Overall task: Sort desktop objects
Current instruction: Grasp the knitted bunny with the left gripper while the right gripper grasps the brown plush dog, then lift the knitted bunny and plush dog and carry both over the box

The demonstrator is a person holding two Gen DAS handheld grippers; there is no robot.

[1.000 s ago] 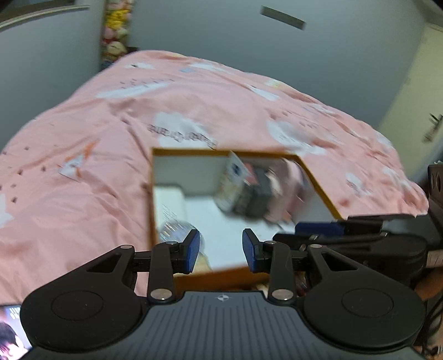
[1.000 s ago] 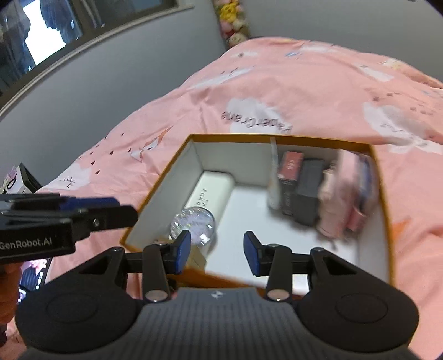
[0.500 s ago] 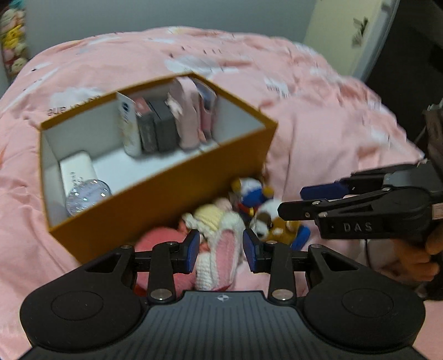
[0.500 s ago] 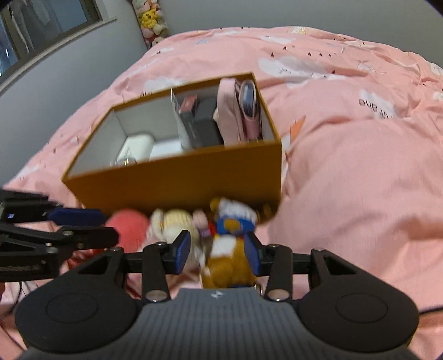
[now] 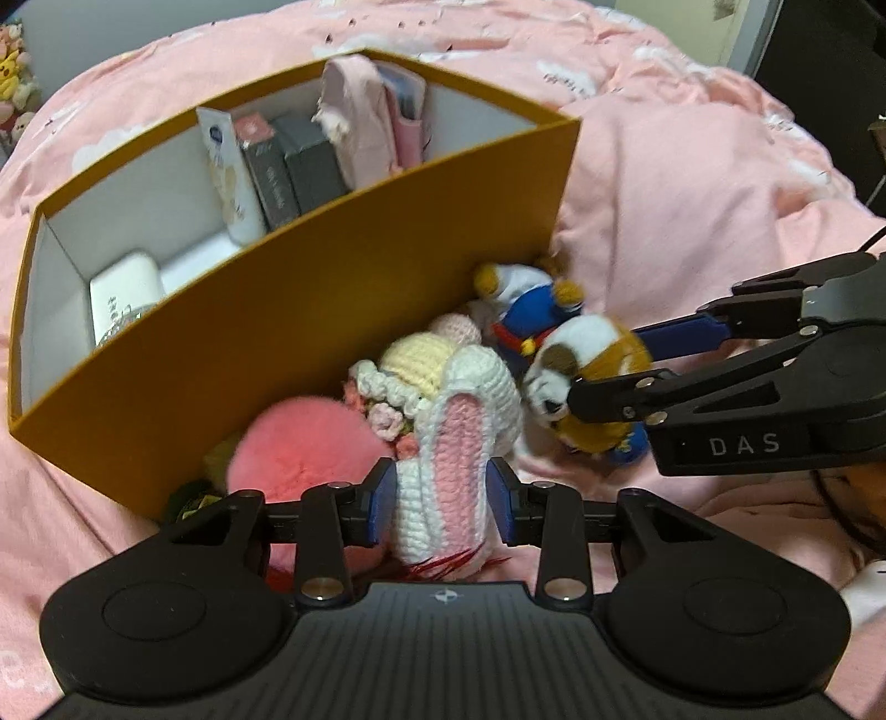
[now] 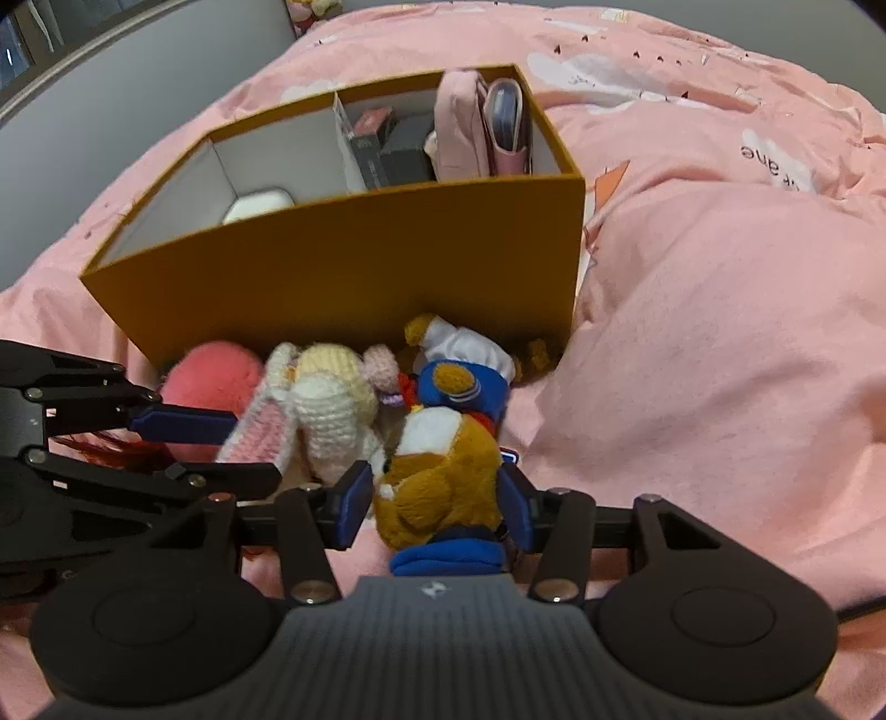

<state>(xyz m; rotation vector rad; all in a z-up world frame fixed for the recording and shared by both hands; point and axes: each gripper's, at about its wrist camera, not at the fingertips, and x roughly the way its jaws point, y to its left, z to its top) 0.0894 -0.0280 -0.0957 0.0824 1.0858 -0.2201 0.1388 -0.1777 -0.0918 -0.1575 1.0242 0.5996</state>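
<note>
While the left hand-held gripper (image 5: 442, 501) brackets a white-and-pink crochet bunny (image 5: 454, 443) — fingers apart — the right hand-held gripper (image 6: 434, 498) straddles a brown plush dog (image 6: 443, 476), open too.

Surroundings: bedroom, pink bedding, grey walls.

A pink duvet (image 5: 692, 183) with white cloud prints and small dark marks covers the bed, rumpled into folds on the right of both views; dark lettering (image 6: 775, 160) shows on one cloud patch in the right wrist view. A plain grey wall (image 6: 111, 111) stands behind the bed, with a dark window frame (image 6: 50, 61) at upper left. A row of small plush toys (image 5: 14, 72) lines the far edge of the bed against the wall, blurred. A pale door (image 5: 736, 27) sits at upper right in the left wrist view.
</note>
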